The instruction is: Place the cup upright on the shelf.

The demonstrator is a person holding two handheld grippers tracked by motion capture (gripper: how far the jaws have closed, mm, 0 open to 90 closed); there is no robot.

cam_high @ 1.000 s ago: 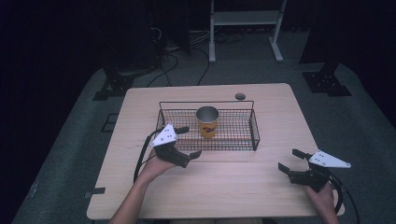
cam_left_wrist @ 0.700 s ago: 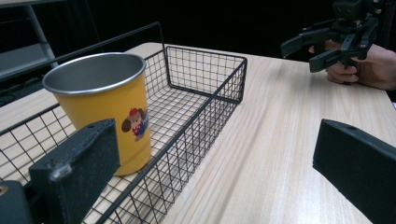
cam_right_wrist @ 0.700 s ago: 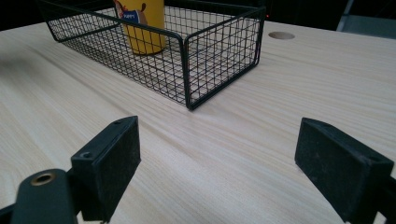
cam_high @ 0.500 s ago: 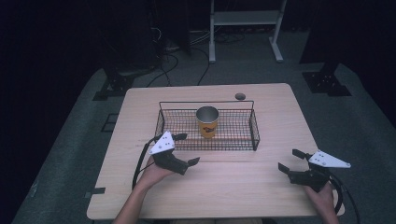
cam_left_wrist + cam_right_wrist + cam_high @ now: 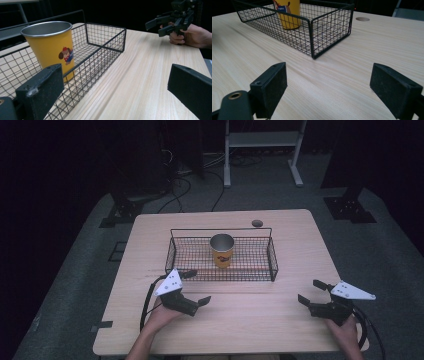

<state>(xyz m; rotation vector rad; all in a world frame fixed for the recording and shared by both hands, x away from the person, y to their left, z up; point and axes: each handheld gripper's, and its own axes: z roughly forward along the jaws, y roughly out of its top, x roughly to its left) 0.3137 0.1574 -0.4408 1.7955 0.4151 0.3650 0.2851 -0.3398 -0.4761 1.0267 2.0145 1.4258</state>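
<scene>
A yellow metal cup (image 5: 222,251) with a cartoon dog on it stands upright in the middle of a black wire basket (image 5: 175,251) at the table's centre. My left gripper (image 5: 197,287) hovers open just in front of the basket's near left corner, nothing between its jaws. From the left gripper view (image 5: 117,100), the cup (image 5: 51,45) stands behind the basket's mesh wall (image 5: 100,57). My right gripper (image 5: 309,291) is open and empty near the front right of the table, and its view (image 5: 332,92) faces the basket's corner (image 5: 329,27) and the cup (image 5: 288,12).
A round cable hole (image 5: 257,223) sits in the wooden table (image 5: 250,325) behind the basket. The right gripper (image 5: 156,28) and its hand appear far off in the left gripper view. A metal stand (image 5: 260,140) and cables lie on the dark floor beyond.
My left gripper has drawn back from the basket's front wall toward the near edge of the table, staying open. The right gripper, the cup and the basket have not moved.
</scene>
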